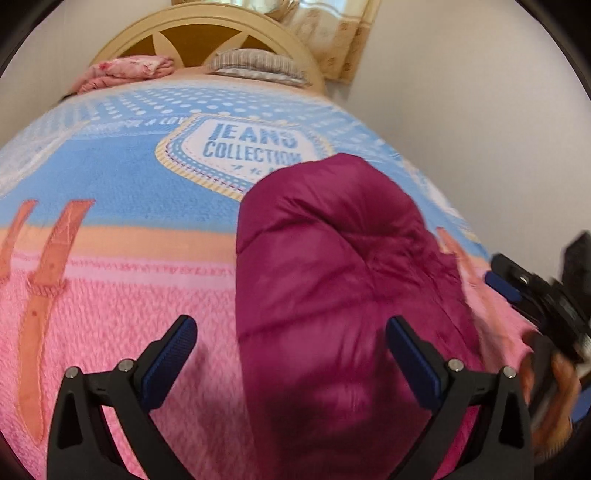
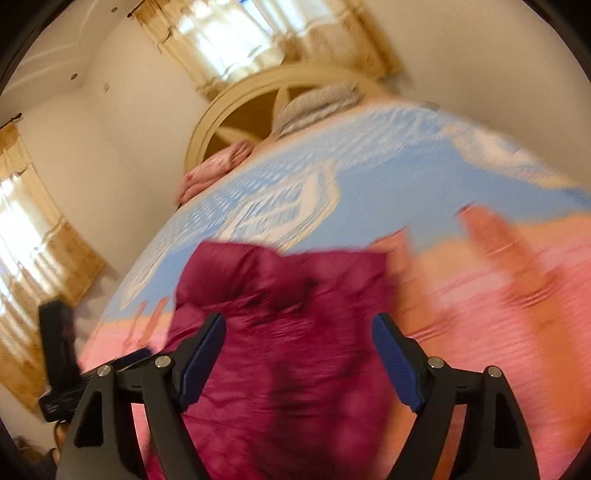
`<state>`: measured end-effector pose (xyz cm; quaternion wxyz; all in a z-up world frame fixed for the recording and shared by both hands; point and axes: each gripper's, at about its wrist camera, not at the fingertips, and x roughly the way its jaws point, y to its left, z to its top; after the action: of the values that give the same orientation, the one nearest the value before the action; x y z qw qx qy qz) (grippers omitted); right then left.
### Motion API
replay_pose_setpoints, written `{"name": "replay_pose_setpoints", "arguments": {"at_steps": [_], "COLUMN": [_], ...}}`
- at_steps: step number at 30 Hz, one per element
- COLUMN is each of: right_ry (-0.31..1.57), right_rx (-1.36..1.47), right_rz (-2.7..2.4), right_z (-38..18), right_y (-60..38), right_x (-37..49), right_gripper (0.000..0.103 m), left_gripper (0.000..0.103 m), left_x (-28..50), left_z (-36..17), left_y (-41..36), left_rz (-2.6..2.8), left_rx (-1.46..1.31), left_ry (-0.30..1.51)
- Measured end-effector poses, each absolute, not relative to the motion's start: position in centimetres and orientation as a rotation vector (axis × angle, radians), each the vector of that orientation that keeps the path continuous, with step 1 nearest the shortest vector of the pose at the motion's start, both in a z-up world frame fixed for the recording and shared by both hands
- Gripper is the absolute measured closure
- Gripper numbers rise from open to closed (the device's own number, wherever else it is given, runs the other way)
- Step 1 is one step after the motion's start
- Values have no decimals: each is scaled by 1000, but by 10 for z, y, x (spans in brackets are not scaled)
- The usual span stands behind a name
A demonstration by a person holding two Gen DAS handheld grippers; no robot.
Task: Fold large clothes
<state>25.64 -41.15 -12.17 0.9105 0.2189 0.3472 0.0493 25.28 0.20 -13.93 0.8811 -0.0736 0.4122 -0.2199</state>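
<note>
A magenta puffer jacket (image 1: 340, 280) lies folded into a long bundle on the bed, running from the near edge toward the blue part of the blanket. My left gripper (image 1: 291, 339) is open above its near end, with the left finger over the blanket and the right finger over the jacket. My right gripper (image 2: 299, 339) is open above the same jacket (image 2: 288, 314) and holds nothing; that view is blurred. The right gripper also shows in the left wrist view (image 1: 532, 295) at the right edge, beside the jacket.
The bed carries a pink and blue blanket (image 1: 129, 184) printed "JEANS COLLECTION". A pink folded cloth (image 1: 125, 72), a grey pillow (image 1: 255, 64) and a cream headboard (image 1: 207, 33) are at the far end. Curtained windows (image 2: 236, 40) stand behind, and walls on both sides.
</note>
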Motion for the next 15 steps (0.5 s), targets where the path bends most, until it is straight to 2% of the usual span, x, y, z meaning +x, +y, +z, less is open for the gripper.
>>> {"name": "replay_pose_setpoints", "arguments": {"at_steps": [9, 10, 11, 12, 13, 14, 15], "right_ry": [910, 900, 899, 906, 913, 917, 917], "right_rx": [594, 598, 599, 607, 599, 581, 577], "right_rz": [217, 215, 242, 268, 280, 281, 283], "right_z": [-191, -193, -194, -196, -197, -197, -197], "right_y": [-423, -423, -420, -417, -413, -408, -407], "right_x": [280, 280, 281, 282, 281, 280, 279], "right_gripper": [23, 33, 41, 58, 65, 67, 73], "left_gripper": [0, 1, 10, 17, 24, 33, 38], "left_x": [261, 261, 260, 257, 255, 252, 246], "left_z": [-172, -172, -171, -168, -166, -162, -157], "left_y": [-5, -7, -10, -11, -13, -16, -19], "left_rz": [-554, -566, -577, -593, -598, -592, -583], "left_rx": [-265, -264, -257, -253, -240, -215, -171], "left_ry": [933, 932, 927, 925, 917, 900, 879]}}
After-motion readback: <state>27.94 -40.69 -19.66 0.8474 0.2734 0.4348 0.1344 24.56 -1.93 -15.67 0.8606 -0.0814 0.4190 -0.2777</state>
